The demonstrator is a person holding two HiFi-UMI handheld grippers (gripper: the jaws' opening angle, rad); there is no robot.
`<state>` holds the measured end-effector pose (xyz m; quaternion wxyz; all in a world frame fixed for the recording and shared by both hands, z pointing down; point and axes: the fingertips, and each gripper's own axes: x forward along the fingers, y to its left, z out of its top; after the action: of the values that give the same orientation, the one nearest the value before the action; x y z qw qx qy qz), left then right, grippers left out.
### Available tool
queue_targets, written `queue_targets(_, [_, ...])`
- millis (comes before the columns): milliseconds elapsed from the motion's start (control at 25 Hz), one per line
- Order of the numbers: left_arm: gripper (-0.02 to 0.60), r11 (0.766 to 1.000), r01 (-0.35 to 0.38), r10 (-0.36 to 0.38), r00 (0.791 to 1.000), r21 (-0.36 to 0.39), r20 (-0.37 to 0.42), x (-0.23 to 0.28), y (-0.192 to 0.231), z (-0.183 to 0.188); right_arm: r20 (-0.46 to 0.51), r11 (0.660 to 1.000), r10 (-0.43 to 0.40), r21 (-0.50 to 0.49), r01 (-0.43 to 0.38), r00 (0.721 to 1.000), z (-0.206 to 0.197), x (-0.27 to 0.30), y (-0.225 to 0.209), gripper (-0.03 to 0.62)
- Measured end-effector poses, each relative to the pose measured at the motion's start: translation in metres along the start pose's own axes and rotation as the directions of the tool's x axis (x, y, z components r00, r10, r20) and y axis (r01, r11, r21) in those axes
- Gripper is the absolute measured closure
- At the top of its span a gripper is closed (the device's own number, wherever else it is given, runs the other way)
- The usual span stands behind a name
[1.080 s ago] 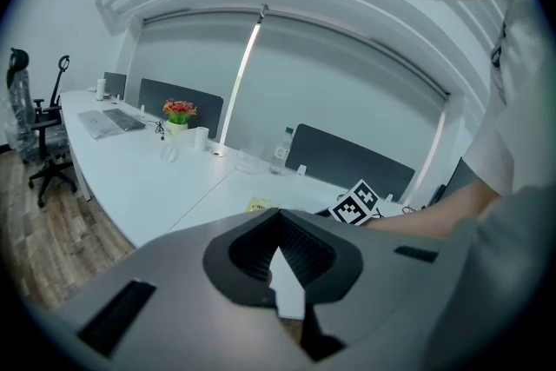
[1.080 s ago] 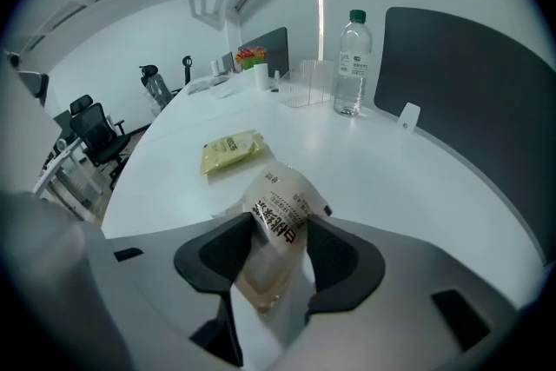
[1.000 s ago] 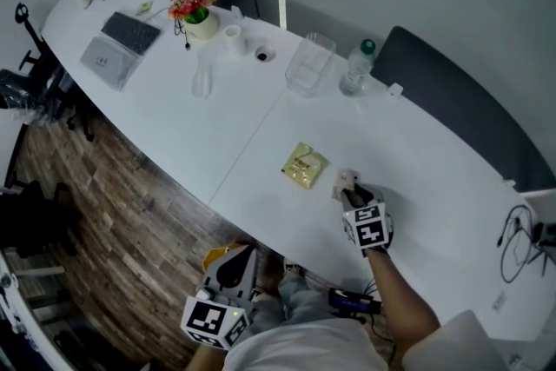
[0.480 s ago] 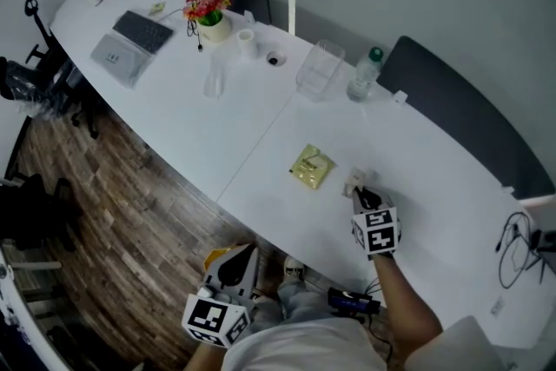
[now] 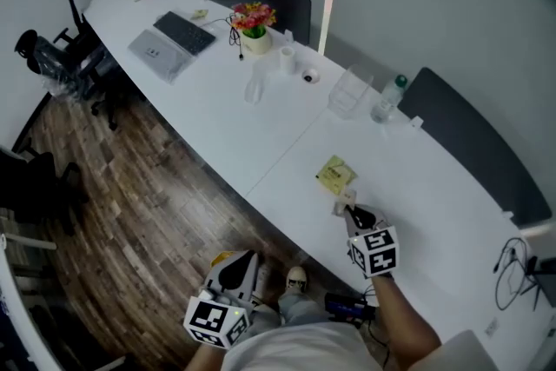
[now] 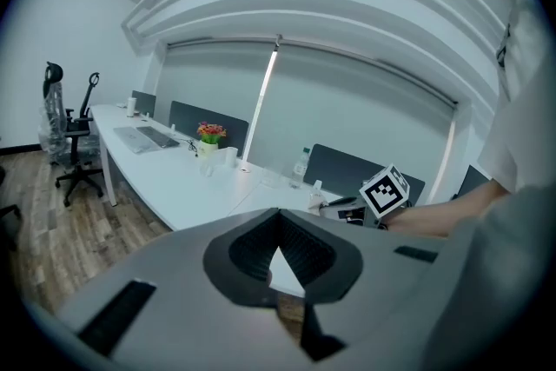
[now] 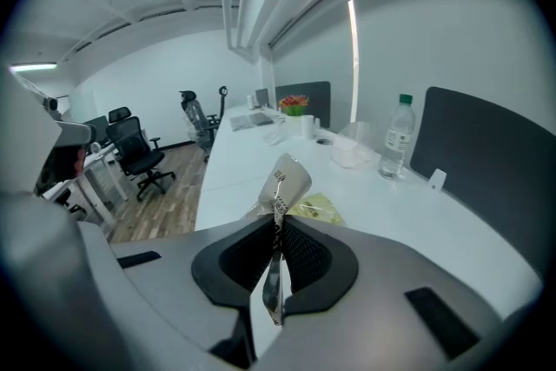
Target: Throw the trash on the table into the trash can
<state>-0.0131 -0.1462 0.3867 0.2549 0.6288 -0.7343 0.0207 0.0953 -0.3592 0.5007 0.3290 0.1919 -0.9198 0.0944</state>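
My right gripper [image 5: 350,215] hangs over the near edge of the long white table [image 5: 261,130]. Its jaws have just been closing and are now shut on a crumpled white wrapper [image 7: 287,178], which stands up between the pads [image 7: 298,249] and is lifted off the table. A yellow packet [image 5: 335,175] lies flat on the table just beyond it, also seen as the yellow packet [image 7: 314,207] past the jaws. My left gripper [image 5: 234,263] is low beside my body, off the table, shut and holding nothing [image 6: 278,226]. No trash can shows in any view.
Along the table stand a clear container [image 5: 347,93], a water bottle [image 5: 387,98], a flower pot [image 5: 254,29], a cup [image 5: 287,58], a keyboard [image 5: 184,31] and a laptop [image 5: 157,51]. Dark chairs [image 5: 465,130] sit behind it. Office chairs [image 5: 65,65] stand on the wood floor at left.
The right gripper closed on the white wrapper and lifted it off the table toward the near edge. The head view swung, showing more floor. The left gripper kept low.
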Motion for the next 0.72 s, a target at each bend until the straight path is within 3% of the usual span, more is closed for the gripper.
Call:
queue_targets(200, [0.58,0.994,-0.106,0.107,0.993,-0.017,0.044,-0.049,0.03,0.001,0.002,0.99,0.127,-0.064,-0.127,0.992,0.016,0.012,0.073,0.551])
queue_targets(320, [0.58,0.979,-0.199,0.201,0.977,-0.039,0.068,-0.096,0.055,-0.004,-0.011,0.968,0.221,-0.118,-0.22,0.975,0.02,0.018,0.136,0.551])
queue_targets(480, [0.58,0.931,-0.349,0.361,0.924,-0.108,0.126,-0.177,0.095,-0.023,-0.035,0.896,0.375,-0.243,-0.372,0.926,0.029,0.028,0.241,0.551])
queue_targets(720, [0.58,0.848,-0.488,0.52,0.841,-0.205,0.148,-0.272,0.128,-0.059,-0.083,0.763,0.547,-0.36,-0.537,0.833,0.034,0.015,0.369,0.551])
